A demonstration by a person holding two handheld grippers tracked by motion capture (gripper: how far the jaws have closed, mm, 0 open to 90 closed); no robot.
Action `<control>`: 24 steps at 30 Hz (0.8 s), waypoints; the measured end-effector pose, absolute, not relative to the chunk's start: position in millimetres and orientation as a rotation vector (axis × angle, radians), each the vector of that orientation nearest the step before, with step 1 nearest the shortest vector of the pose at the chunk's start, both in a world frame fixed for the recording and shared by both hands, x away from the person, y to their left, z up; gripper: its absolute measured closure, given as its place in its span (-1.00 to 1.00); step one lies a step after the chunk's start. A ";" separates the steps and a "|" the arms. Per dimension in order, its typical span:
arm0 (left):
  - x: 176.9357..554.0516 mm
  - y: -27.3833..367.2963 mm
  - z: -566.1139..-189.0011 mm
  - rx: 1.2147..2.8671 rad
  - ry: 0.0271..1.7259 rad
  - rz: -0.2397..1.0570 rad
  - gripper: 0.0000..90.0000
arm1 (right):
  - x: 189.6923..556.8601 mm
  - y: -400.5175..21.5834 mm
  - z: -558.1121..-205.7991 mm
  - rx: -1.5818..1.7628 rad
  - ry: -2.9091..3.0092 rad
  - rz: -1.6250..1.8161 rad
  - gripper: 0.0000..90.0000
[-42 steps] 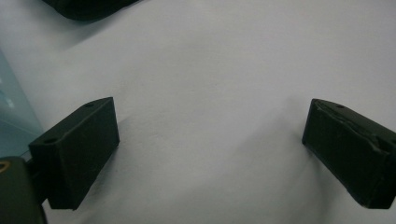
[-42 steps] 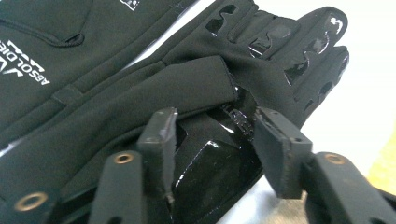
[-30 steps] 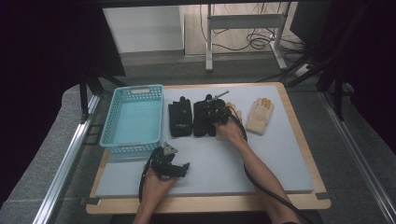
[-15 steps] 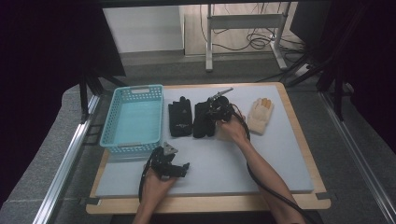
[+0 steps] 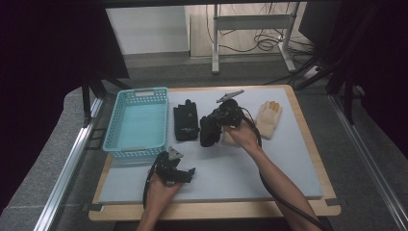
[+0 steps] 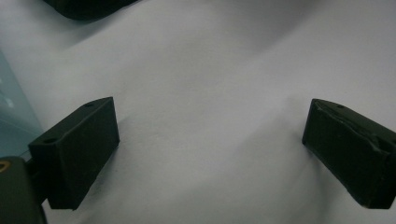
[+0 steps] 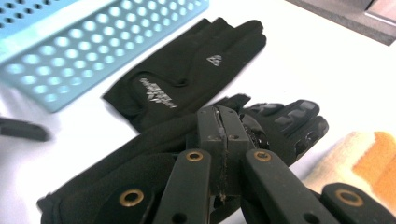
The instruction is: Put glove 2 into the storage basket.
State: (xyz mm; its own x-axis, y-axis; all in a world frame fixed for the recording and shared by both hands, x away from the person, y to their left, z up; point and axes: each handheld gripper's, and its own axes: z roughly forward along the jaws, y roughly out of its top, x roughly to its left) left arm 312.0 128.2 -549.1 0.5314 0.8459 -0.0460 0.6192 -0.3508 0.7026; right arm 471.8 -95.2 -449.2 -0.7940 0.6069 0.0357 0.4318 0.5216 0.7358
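Where my worktop (image 5: 269, 163) lies under a pale grey mat with a wooden rim showing round it, the room beyond is dim: a grey floor, the metal legs of a stand with cables trailing behind it, and dark frames to either side. A metal rail runs along the left edge of the bench.

On the mat, a light blue basket (image 5: 137, 122) with perforated walls sits at the far left. Just beside it lies a flat black fingerless glove (image 5: 185, 122), palm down, with small white markings on it. Farther right, near the mat's far corner, rests a cream glove (image 5: 267, 119) with orange fingertips, well apart from the black pair.

Between those two is the padded black glove (image 5: 210, 131), and my right claw (image 5: 217, 119) has it: in the right gripper view the jaws are pressed together on a fold of it, with its ribbed fingers (image 7: 294, 116) spread just beyond the pads. The glove hangs partly raised from the mat, its lower end close to the surface, just beside the fingerless one and not touching the basket.

My left claw (image 5: 185, 174) rests low on the near part of the mat, in front of the basket's near corner. Its jaws stand wide apart with only bare mat between them. Nothing lies between the lifted glove and the basket except the flat fingerless glove.
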 end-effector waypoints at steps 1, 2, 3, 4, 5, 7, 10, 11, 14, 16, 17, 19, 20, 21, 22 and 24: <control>312.0 128.1 -549.2 2.092 1.183 0.430 -0.91 | 466.9 -96.1 -446.1 0.871 2.534 1.142 0.98; 312.0 128.1 -549.1 2.091 1.183 0.429 -0.91 | 461.4 -96.9 -443.1 0.866 2.531 1.153 0.98; 312.0 128.1 -549.1 2.092 1.183 0.429 -0.91 | 455.8 -97.8 -440.3 0.855 2.532 1.160 0.98; 312.0 128.1 -549.1 2.092 1.183 0.429 -0.91 | 449.5 -98.5 -437.8 0.850 2.531 1.168 0.98; 311.9 127.9 -549.1 2.089 1.184 0.428 -0.91 | 442.8 -99.4 -435.5 0.847 2.533 1.175 0.98; 311.9 128.0 -549.0 2.091 1.184 0.429 -0.91 | 435.9 -100.1 -433.6 0.838 2.538 1.181 0.98; 311.9 127.7 -549.1 2.088 1.186 0.430 -0.91 | 408.6 -104.4 -429.8 0.783 2.551 1.188 0.98; 311.8 127.7 -549.0 2.087 1.188 0.429 -0.91 | 401.5 -105.8 -430.0 0.776 2.557 1.186 0.98; 311.9 127.7 -549.0 2.087 1.188 0.429 -0.91 | 382.8 -109.9 -435.7 0.770 2.575 1.188 0.98; 311.9 127.7 -549.0 2.088 1.187 0.430 -0.91 | 373.0 -112.9 -444.4 0.758 2.592 1.170 0.98; 311.9 127.7 -549.0 2.088 1.188 0.430 -0.91 | 369.4 -114.6 -450.0 0.760 2.604 1.166 0.98; 311.9 127.7 -549.0 2.087 1.188 0.429 -0.91 | 363.4 -117.5 -462.5 0.767 2.633 1.160 0.98; 311.9 127.7 -549.1 2.087 1.188 0.431 -0.91 | 360.6 -118.0 -468.8 0.767 2.652 1.146 0.96; 311.9 127.7 -549.1 2.087 1.187 0.431 -0.91 | 358.8 -118.5 -474.6 0.753 2.671 1.128 0.96; 311.8 127.7 -549.1 2.087 1.187 0.431 -0.91 | 357.5 -120.0 -478.8 0.740 2.672 1.116 0.86; 311.8 127.7 -549.1 2.087 1.187 0.432 -0.91 | 358.5 -126.2 -482.5 0.762 2.643 1.102 0.69</control>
State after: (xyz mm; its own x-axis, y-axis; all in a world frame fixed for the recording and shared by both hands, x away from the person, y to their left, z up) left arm 311.8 127.7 -549.1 0.5271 0.8485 -0.0474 0.6197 -0.3457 0.7046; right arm 358.5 -126.2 -482.5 -0.8529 0.5211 0.0316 0.3893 0.5945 0.7036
